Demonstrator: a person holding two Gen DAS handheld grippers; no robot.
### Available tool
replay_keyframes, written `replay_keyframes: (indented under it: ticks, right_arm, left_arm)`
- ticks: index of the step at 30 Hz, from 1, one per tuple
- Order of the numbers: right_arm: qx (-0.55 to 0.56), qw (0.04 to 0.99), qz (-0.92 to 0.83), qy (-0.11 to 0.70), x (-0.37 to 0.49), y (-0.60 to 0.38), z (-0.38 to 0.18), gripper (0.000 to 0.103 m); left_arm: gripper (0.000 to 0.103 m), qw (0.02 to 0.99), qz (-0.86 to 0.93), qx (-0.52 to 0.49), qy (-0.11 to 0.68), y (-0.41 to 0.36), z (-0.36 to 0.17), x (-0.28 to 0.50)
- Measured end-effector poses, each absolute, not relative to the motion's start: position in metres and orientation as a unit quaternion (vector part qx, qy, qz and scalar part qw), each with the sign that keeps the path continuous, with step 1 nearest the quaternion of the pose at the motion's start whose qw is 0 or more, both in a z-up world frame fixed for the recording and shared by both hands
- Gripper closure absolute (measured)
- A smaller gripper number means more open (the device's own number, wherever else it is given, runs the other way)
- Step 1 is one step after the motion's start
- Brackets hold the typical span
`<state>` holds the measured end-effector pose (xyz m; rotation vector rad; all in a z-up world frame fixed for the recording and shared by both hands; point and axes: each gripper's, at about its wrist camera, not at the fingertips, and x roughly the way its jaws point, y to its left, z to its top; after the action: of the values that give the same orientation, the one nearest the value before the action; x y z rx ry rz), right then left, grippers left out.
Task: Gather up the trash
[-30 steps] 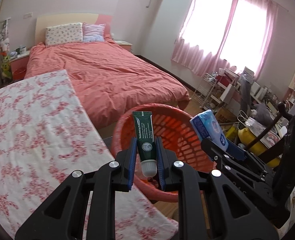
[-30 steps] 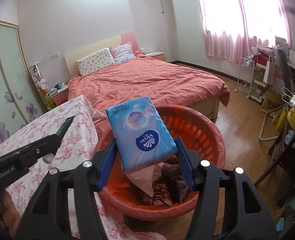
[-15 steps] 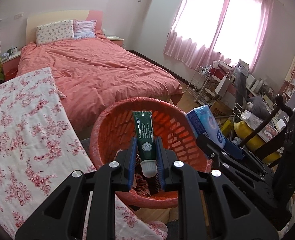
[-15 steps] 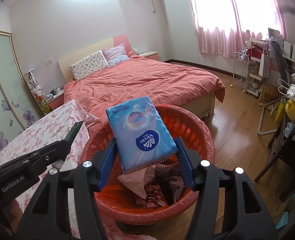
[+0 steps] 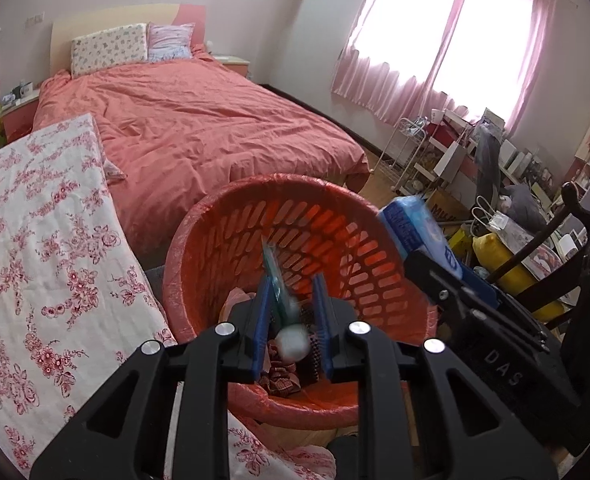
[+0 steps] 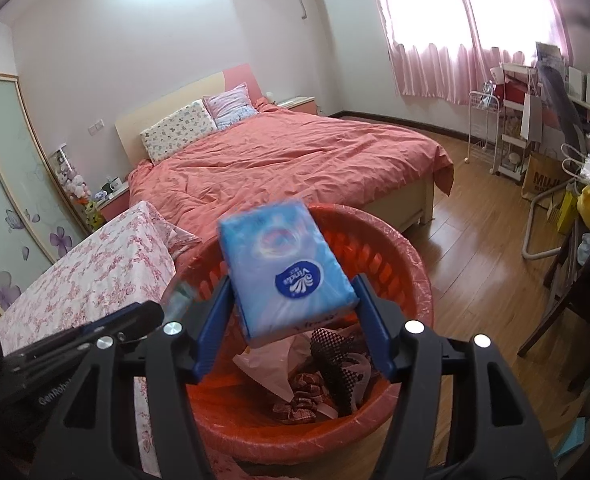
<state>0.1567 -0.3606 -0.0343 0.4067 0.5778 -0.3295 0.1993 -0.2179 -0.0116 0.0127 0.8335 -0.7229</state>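
Observation:
A red slotted basket (image 5: 335, 216) (image 6: 415, 264) with a plastic liner holds crumpled paper and cloth scraps. My left gripper (image 5: 291, 312) is over the basket with its jaws spread. The green tube with a white cap (image 5: 281, 288) is blurred and tilted between the jaws, touching neither pad clearly. My right gripper (image 6: 291, 312) is also over the basket with its jaws spread. The blue tissue pack (image 6: 283, 268) is blurred between them and looks loose. The pack also shows in the left wrist view (image 5: 415, 232).
A table with a floral cloth (image 5: 35, 240) is left of the basket. A bed with a red cover (image 5: 199, 128) lies behind. A dark chair (image 6: 575, 292), bags and cluttered shelves (image 5: 475, 152) stand on the right on the wooden floor.
Both grippers moved further over the basket and opened their jaws. The tube and the tissue pack went from firmly held to blurred and slipping.

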Motion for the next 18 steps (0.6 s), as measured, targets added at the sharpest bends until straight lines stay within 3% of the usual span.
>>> replay_keyframes:
  ticks: [3,9,11,15,18]
  right_arm:
    - [0.202,0.924,-0.16,0.284,0.156,-0.363,-0.037,0.042]
    - [0.19,0.925,-0.166,0.283,0.143,-0.359,-0.033,0.032]
    - [0.177,0.929,-0.168,0.277,0.135,-0.353,-0.026,0.026]
    - [0.152,0.941,-0.166,0.253,0.111,-0.332,-0.009,0.008]
    - [0.132,0.947,-0.174,0.236,0.092,-0.313,0.001,0.004]
  left_arm:
    - [0.065,0.853,-0.335,0.003,0.4,-0.215,-0.015,0.201]
    - [0.065,0.863,-0.312,0.005,0.398,-0.192,-0.01,0.197]
    - [0.06,0.869,-0.306,0.005,0.389,-0.179,-0.003,0.193]
    - [0.042,0.888,-0.289,0.005,0.358,-0.145,0.014,0.174]
    - [0.028,0.904,-0.273,0.006,0.33,-0.119,0.029,0.154]
